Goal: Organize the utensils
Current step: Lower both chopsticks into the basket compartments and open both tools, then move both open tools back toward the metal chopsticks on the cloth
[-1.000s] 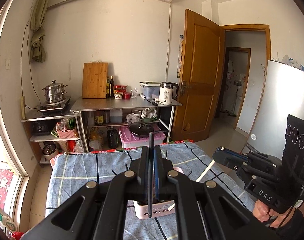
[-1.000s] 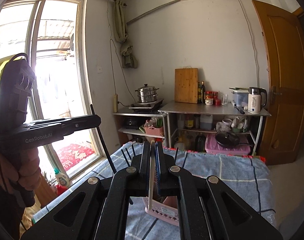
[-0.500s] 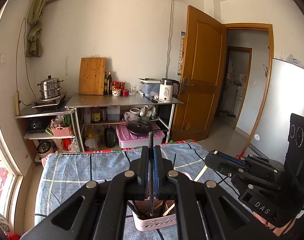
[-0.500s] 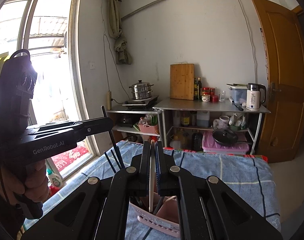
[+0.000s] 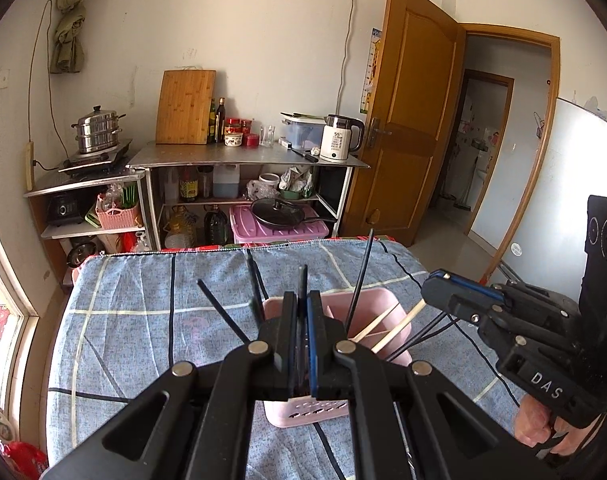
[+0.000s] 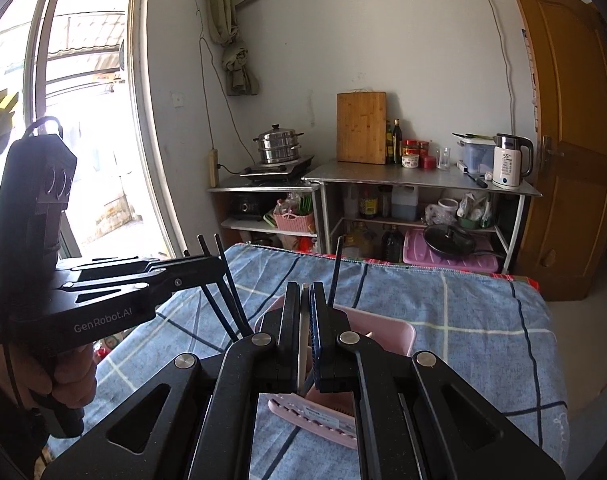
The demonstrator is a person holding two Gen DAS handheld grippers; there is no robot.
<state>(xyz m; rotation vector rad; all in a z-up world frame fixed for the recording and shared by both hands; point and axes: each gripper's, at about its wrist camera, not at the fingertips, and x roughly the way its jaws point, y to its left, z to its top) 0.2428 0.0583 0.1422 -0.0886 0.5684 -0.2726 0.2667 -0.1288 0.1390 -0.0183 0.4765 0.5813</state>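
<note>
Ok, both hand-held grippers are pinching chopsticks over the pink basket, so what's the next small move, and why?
Probably open the left hand-held gripper to release its black chopstick. It stands upright between the closed fingers directly over the pink basket, where other chopsticks already lean, so it should drop in. The right hand-held gripper, shut on a pale chopstick, can follow.

Across the room I see a bamboo cutting board (image 5: 185, 107) leaning on the wall atop a steel shelf unit (image 5: 247, 158), with a white kettle (image 5: 339, 138) at its right end. A steel steamer pot (image 5: 97, 130) sits on the lower stand to the left. A black pan (image 5: 278, 212) rests on a pink bin (image 5: 277, 232). The wooden door (image 5: 407, 120) stands open.
</note>
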